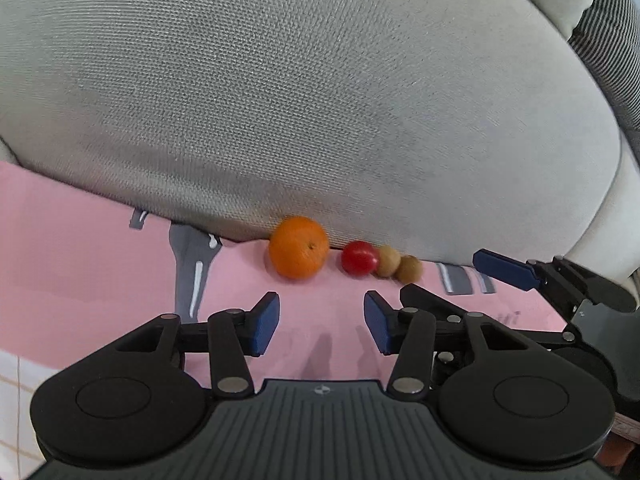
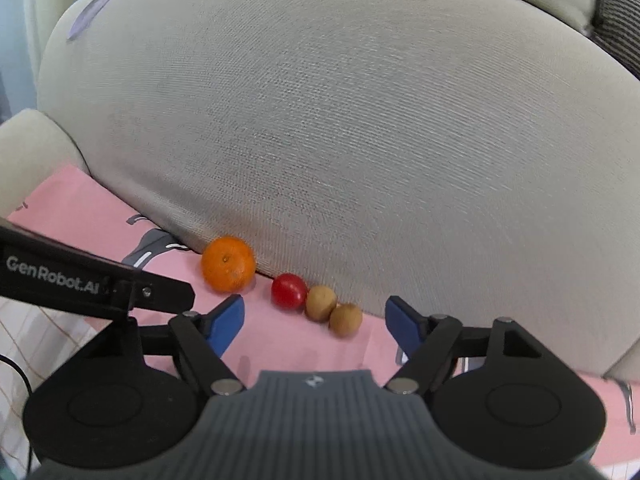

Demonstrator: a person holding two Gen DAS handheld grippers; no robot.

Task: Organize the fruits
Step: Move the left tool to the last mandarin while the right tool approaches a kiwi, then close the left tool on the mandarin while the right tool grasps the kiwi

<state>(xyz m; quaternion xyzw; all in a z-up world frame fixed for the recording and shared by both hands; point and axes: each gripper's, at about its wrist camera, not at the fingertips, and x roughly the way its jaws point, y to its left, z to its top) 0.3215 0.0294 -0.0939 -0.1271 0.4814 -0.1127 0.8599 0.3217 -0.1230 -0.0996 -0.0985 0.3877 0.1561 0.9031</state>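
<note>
Four fruits lie in a row on a pink cloth (image 1: 320,312), tucked against the foot of a large grey cushion (image 1: 300,100): an orange (image 1: 298,247) at the left, then a small red fruit (image 1: 359,258), possibly a tomato, then two brown fruits (image 1: 389,261) (image 1: 409,269) that touch each other at the right. They likely sit there because the cushion's bulge makes a low crease where round things settle and stop rolling; the line looks tidy, which suggests the sorting is well along or done, though I cannot say for sure from here.

The left gripper (image 1: 321,322) hangs near the cloth with its blue fingers (image 1: 264,324) apart and nothing between them, pointing toward the gap between the orange and the red fruit. The right gripper (image 2: 316,322) also holds nothing; its fingers (image 2: 226,324) stand wider apart, and the two brown fruits lie just beyond the tips, not touched by either pad. In the right wrist view the left gripper's arm crosses at the left edge, just beside the orange.

No bowl, basket or tray shows in either view, so nothing is held in a container; the cloth alone carries the fruit
</note>
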